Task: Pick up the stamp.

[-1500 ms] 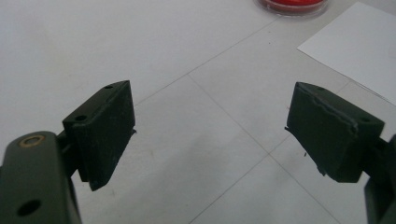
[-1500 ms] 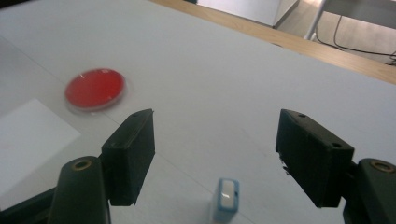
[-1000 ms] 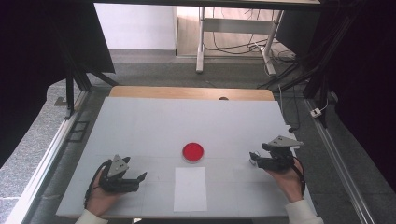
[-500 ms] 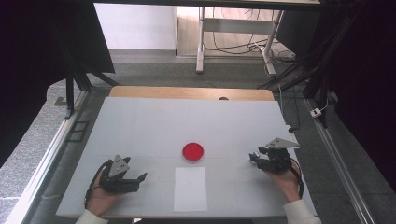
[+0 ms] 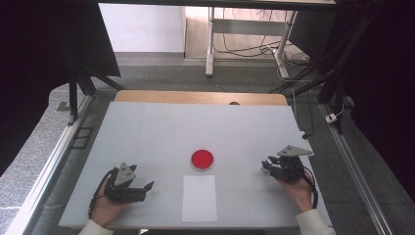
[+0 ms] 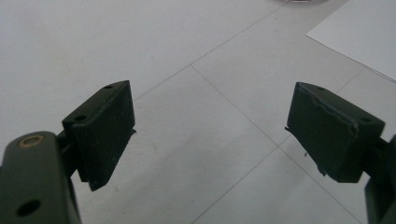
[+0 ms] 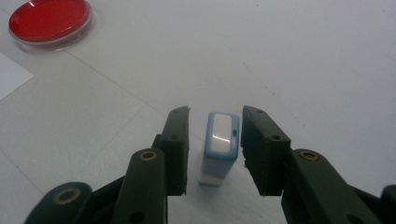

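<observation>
The right gripper (image 7: 215, 144) sits low over the pale table (image 5: 161, 127) at the person's right, with a small light-blue block (image 7: 219, 147) standing upright between its jaws. The jaws have just been closing around the block; in the right gripper view a thin gap is visible on the block's left side, while the right jaw lies so near that I cannot tell whether it touches, so the block is bracketed rather than clearly clamped. The block has a white top face and a white base, and it rests on the table. In the high view the right gripper (image 5: 284, 166) lies near the table's right edge, held by the right hand (image 5: 296, 188). The left gripper (image 5: 128, 183) rests at the near left of the table in the left hand (image 5: 105, 205), and in the left gripper view its jaws stand wide apart with bare table between them. A round red dish (image 5: 202, 159) lies near the middle of the table, well apart from both grippers, and a white sheet of paper (image 5: 199, 197) lies just on the near side of it, between the two hands.
</observation>
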### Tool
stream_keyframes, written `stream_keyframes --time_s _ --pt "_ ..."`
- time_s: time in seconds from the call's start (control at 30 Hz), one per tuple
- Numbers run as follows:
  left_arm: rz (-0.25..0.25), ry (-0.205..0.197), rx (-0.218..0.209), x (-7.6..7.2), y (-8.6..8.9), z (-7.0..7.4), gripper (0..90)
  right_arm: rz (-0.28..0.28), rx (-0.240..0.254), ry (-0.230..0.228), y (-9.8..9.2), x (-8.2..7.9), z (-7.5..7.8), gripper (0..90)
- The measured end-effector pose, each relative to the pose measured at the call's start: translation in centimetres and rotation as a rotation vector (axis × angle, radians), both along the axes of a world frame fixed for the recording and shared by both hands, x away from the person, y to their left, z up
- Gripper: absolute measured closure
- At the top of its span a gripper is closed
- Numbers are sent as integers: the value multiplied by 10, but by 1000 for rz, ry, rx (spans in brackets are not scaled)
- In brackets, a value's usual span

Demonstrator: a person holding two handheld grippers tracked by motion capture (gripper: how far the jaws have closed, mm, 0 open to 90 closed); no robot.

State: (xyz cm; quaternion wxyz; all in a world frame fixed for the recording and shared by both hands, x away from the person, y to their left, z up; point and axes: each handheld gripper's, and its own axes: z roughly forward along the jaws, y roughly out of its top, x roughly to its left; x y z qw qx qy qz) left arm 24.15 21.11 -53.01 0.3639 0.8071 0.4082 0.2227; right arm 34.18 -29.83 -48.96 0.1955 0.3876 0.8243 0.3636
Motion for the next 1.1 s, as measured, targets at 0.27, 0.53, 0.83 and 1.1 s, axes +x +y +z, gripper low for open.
stream_keyframes --time_s 0.27,0.53,0.83,1.1 --pt "-1 1 0 0 0 0 156 0 -10 -4 0 0 -3 740" --pt "0 1 5 0 0 0 156 2 -13 -5 0 -1 -3 747" --pt "-1 2 5 0 0 -1 156 -4 36 -30 -3 -3 1 748" --pt "4 -1 5 1 0 -1 158 5 117 -22 -6 -3 5 749"
